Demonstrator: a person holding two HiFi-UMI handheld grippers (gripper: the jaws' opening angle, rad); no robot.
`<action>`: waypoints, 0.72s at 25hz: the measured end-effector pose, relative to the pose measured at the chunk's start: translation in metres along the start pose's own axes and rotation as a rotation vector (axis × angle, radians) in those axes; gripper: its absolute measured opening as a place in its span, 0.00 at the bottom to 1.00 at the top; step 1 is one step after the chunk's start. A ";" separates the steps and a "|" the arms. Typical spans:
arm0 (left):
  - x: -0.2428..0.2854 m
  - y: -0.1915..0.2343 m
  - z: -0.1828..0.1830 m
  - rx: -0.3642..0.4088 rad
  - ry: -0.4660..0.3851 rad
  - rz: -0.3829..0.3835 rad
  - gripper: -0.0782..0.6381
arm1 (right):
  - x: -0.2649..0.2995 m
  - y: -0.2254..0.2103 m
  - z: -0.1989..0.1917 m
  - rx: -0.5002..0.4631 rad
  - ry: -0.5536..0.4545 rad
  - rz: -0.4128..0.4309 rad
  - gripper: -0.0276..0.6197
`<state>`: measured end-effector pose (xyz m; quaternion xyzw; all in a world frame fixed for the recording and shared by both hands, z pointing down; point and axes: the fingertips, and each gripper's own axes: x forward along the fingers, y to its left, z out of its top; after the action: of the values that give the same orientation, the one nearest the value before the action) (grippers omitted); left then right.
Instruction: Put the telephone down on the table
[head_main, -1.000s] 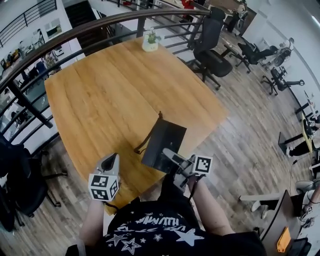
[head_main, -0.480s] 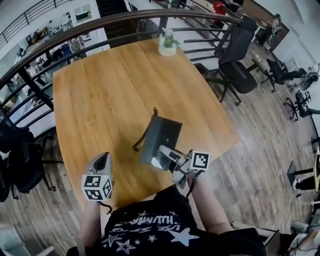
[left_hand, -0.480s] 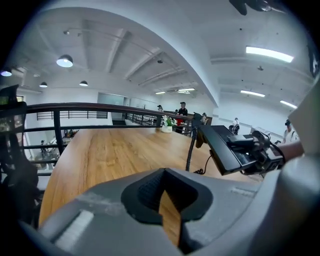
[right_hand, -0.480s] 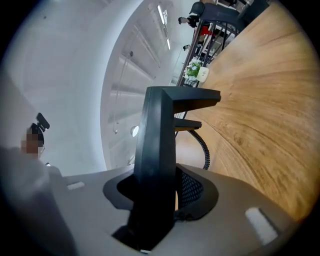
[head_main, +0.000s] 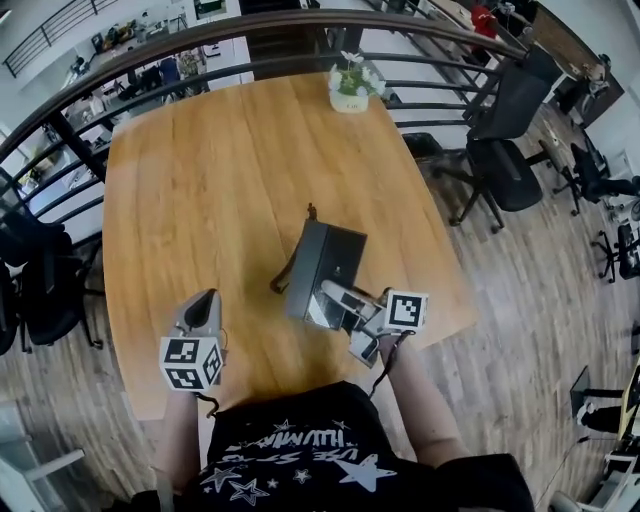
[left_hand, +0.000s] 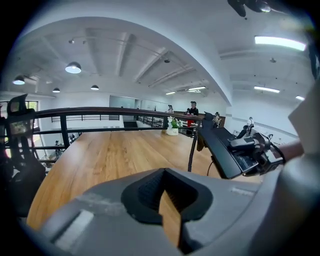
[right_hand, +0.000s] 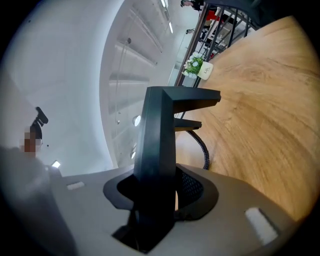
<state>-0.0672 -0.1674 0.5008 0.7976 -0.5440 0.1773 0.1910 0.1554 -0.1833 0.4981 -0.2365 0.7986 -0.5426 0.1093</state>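
The black telephone (head_main: 325, 265) hangs tilted above the wooden table (head_main: 200, 170), near its front edge. My right gripper (head_main: 338, 300) is shut on the telephone's near end. In the right gripper view the telephone (right_hand: 160, 130) stands up between the jaws of the right gripper (right_hand: 160, 187), and its coiled cord (right_hand: 202, 145) trails down towards the table. My left gripper (head_main: 203, 305) is to the left over the table's near edge, shut and holding nothing. The left gripper view shows the left gripper (left_hand: 162, 172), with the telephone (left_hand: 225, 150) and its cord (left_hand: 191, 150) to the right.
A small potted plant (head_main: 350, 88) stands at the table's far edge. A dark curved railing (head_main: 150, 55) runs behind the table. Black office chairs stand at the right (head_main: 505, 130) and at the left (head_main: 35, 285). Wood flooring surrounds the table.
The right gripper has carried the telephone from the table's near edge further in over the top. The left gripper has moved along beside it. The view has swung round the table.
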 end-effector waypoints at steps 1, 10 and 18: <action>0.004 -0.007 0.004 0.001 -0.001 0.008 0.11 | -0.004 -0.003 0.007 -0.002 0.012 0.004 0.29; 0.048 -0.060 0.033 0.025 -0.013 0.019 0.11 | -0.027 -0.028 0.056 -0.032 0.107 0.041 0.29; 0.090 -0.082 0.070 0.098 -0.013 0.015 0.11 | -0.031 -0.049 0.105 -0.052 0.145 0.047 0.29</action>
<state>0.0457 -0.2469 0.4757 0.8031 -0.5418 0.1999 0.1468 0.2405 -0.2679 0.5002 -0.1805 0.8236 -0.5346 0.0577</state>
